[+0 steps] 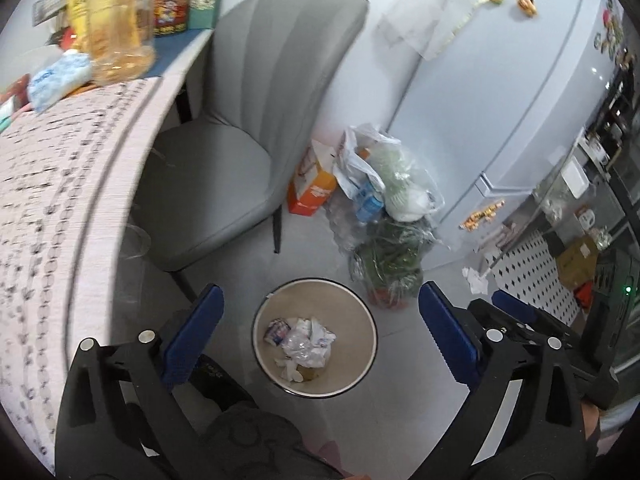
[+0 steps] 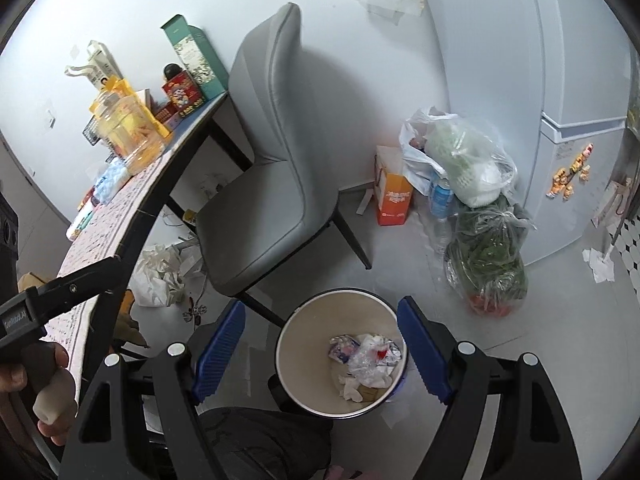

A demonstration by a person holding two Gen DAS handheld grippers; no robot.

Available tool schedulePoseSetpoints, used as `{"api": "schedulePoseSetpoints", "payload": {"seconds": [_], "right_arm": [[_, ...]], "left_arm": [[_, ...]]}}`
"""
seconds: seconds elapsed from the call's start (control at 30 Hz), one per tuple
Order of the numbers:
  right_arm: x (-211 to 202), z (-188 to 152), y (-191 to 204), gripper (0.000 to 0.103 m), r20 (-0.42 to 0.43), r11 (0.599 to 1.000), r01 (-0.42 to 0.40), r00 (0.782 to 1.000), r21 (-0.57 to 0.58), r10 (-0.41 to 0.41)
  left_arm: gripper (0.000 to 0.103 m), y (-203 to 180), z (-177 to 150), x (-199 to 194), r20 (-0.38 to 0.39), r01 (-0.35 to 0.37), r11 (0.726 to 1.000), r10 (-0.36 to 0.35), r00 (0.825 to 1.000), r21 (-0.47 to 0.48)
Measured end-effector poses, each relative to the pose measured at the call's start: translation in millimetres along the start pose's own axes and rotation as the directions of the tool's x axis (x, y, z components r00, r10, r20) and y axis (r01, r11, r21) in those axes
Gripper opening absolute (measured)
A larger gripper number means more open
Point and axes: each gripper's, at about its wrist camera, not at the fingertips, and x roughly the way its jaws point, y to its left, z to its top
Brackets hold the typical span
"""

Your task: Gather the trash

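No print could be read with certainty; the orange carton (image 2: 394, 196) beyond the claw bore white lettering too small to read; the red tin (image 2: 183, 96) on the table (image 2: 100, 248) likewise.

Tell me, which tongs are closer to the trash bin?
Right. The right tongs hover open just above the trash bin. The left tongs, open too, look farther back, beside the table.

Grey chair (image 1: 240, 128), white fridge (image 1: 500, 100), pale floor (image 1: 400, 380)
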Motion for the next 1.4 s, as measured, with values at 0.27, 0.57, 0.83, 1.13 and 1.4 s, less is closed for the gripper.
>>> {"api": "schedulePoseSetpoints", "payload": {"seconds": [0.27, 0.57, 0.83, 1.13, 1.4], "right_arm": [[-24.6, 4.8, 35.6, 0.092, 0.03, 0.999, -0.025, 0.999, -0.048, 0.026], [-64.0, 7.5, 75.2, 0.095, 0.045, 0.994, -0.043, 0.998, -0.1, 0.048], [-97.5, -2.7, 125.7, 0.095, 0.049, 0.979, -0.042, 0.997, -0.2, 0.053], [-125.6, -17.5, 165.8, 0.095, 0.066, 0.971, -0.07, 0.994, -0.227, 0.087], [-142.8, -20.4, 183.4, 0.095, 0.084, 0.964, -0.098, 0.989, -0.246, 0.122]], "left_arm": [[0.097, 31.1, -8.4, -52.8, 0.075, -0.016, 0.998, 0.021, 0.997, -0.061], [0.097, 45.4, -17.4, -112.6, 0.145, -0.028, 0.997, 0.038, 0.989, -0.074], [0.097, 62.4, -29.7, -168.9, 0.214, -0.045, 0.995, 0.063, 0.975, -0.092], [0.097, 84.6, -48.9, -220.6, 0.258, -0.074, 0.988, 0.108, 0.96, -0.137], [0.097, 99.5, -72.9, -261.5, 0.302, -0.106, 0.978, 0.157, 0.94, -0.179]]}}
